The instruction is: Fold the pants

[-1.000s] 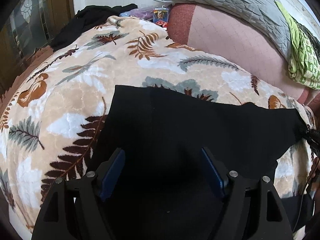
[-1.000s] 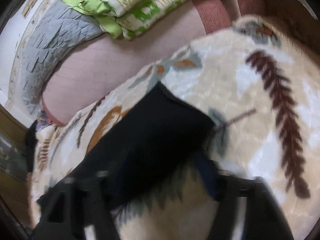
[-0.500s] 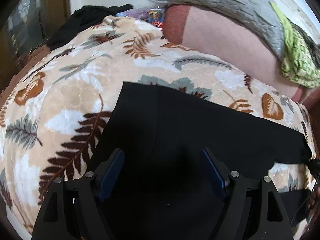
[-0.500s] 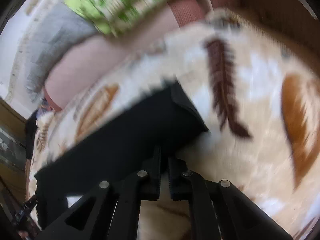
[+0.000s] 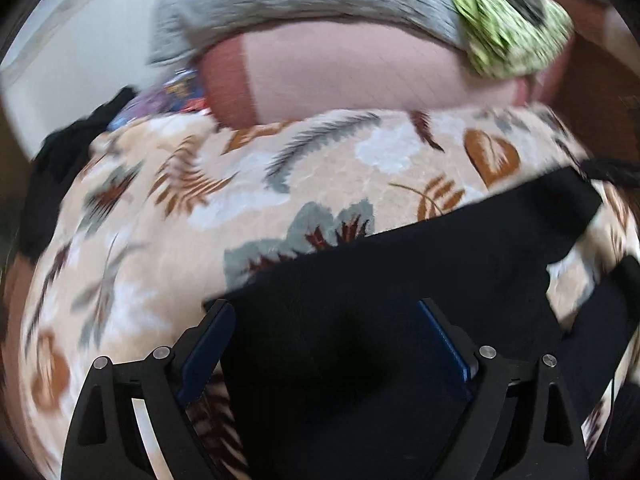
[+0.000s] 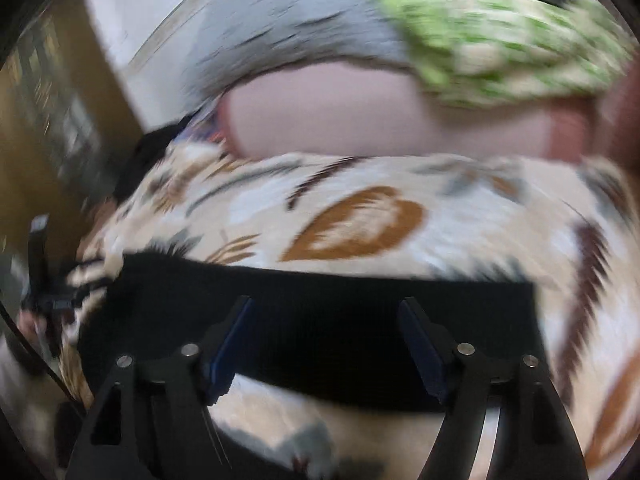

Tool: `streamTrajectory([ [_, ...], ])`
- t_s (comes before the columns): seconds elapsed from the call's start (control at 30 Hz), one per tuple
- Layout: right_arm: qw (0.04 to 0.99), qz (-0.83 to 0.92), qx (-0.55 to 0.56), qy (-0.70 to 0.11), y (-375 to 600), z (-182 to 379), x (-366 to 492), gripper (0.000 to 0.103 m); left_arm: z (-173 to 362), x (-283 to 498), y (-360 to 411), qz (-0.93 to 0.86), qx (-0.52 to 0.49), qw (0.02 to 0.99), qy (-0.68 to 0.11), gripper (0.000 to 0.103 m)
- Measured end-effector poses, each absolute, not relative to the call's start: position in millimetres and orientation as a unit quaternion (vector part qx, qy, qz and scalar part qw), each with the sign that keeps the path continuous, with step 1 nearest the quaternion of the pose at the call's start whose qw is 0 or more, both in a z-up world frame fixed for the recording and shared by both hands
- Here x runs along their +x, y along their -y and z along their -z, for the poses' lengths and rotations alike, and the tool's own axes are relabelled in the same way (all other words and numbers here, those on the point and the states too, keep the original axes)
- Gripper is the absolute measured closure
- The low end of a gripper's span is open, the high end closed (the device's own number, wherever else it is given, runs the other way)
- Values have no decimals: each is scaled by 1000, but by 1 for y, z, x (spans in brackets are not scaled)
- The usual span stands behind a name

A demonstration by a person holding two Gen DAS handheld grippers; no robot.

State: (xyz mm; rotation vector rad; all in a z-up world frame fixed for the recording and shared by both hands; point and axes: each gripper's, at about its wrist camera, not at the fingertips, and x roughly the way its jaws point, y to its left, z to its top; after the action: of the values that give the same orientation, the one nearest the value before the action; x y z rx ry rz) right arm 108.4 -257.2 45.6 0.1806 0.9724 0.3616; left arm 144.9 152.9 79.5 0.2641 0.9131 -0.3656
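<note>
Left gripper (image 5: pixel 326 322) is spreading its jaws, nothing pinched, hovering over the black pants (image 5: pixel 420 280) lying flat on the leaf-print blanket (image 5: pixel 160 208). Right gripper (image 6: pixel 326 320), same deal: jaws opening, empty, above the pants (image 6: pixel 320 312), blanket (image 6: pixel 360 200) underneath.

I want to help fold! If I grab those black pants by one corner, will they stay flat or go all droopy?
Probably droopy: the black pants lie limp and flat, following the leaf-print blanket. They likely won't slide much, since the blanket looks fuzzy. Being thin cloth, they are probably light.
</note>
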Motion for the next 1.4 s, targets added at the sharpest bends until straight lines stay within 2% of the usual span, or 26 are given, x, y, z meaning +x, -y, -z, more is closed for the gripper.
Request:
streamTrajectory([
  [0.2, 829, -226, -53, -509, 208, -10, 157, 28, -58, 192, -147, 206, 236, 851, -422, 11],
  [0.37, 797, -240, -107, -544, 193, 24, 179, 28, -18, 231, -135, 237, 262, 813, -463, 9],
  [0.43, 791, -237, -107, -554, 189, 36, 181, 30, -9, 243, -132, 238, 240, 814, -471, 8],
  [0.47, 795, -237, -105, -548, 188, 35, 179, 37, -8, 247, -131, 239, 227, 816, -474, 13],
  [0.5, 798, -247, -101, -540, 187, 32, 175, 50, -7, 250, -129, 247, 215, 811, -486, 28],
  [0.53, 799, -258, -98, -534, 184, 28, 170, 83, -8, 249, -128, 258, 206, 807, -489, 39],
  [0.57, 802, -251, -106, -532, 182, 25, 166, 97, -9, 246, -126, 268, 200, 805, -490, 60],
  [0.6, 806, -240, -120, -527, 178, 22, 160, 97, -11, 239, -120, 269, 209, 806, -485, 79],
  [0.67, 819, -221, -148, -508, 170, 10, 145, 99, -14, 228, -112, 244, 235, 812, -476, 97],
  [0.77, 845, -197, -143, -476, 177, -23, 124, 100, -32, 206, -109, 234, 237, 824, -459, 98],
  [0.87, 870, -176, -126, -442, 189, -63, 93, 103, -71, 166, -116, 237, 217, 845, -427, 98],
  [1.03, 897, -173, -53, -404, 220, -115, 19, 103, -114, 77, -131, 271, 193, 860, -388, 98],
  [1.2, 889, -166, -45, -424, 227, -109, -12, 101, -108, 14, -129, 294, 181, 854, -391, 98],
  [1.23, 883, -169, -32, -436, 230, -104, -9, 95, -103, 7, -128, 294, 179, 853, -393, 98],
  [1.27, 878, -172, -17, -446, 230, -100, -7, 77, -99, 2, -129, 294, 176, 852, -396, 98],
  [1.3, 874, -173, -6, -454, 231, -95, -5, 64, -96, -1, -131, 293, 174, 852, -397, 98],
  [1.33, 868, -175, 9, -464, 230, -89, -1, 40, -92, -4, -132, 289, 172, 853, -398, 98],
  [1.37, 861, -178, 30, -475, 229, -83, 3, 36, -91, -6, -133, 286, 170, 854, -400, 98],
  [1.4, 855, -178, 57, -484, 230, -78, 6, 37, -88, -8, -135, 285, 165, 853, -404, 98],
])
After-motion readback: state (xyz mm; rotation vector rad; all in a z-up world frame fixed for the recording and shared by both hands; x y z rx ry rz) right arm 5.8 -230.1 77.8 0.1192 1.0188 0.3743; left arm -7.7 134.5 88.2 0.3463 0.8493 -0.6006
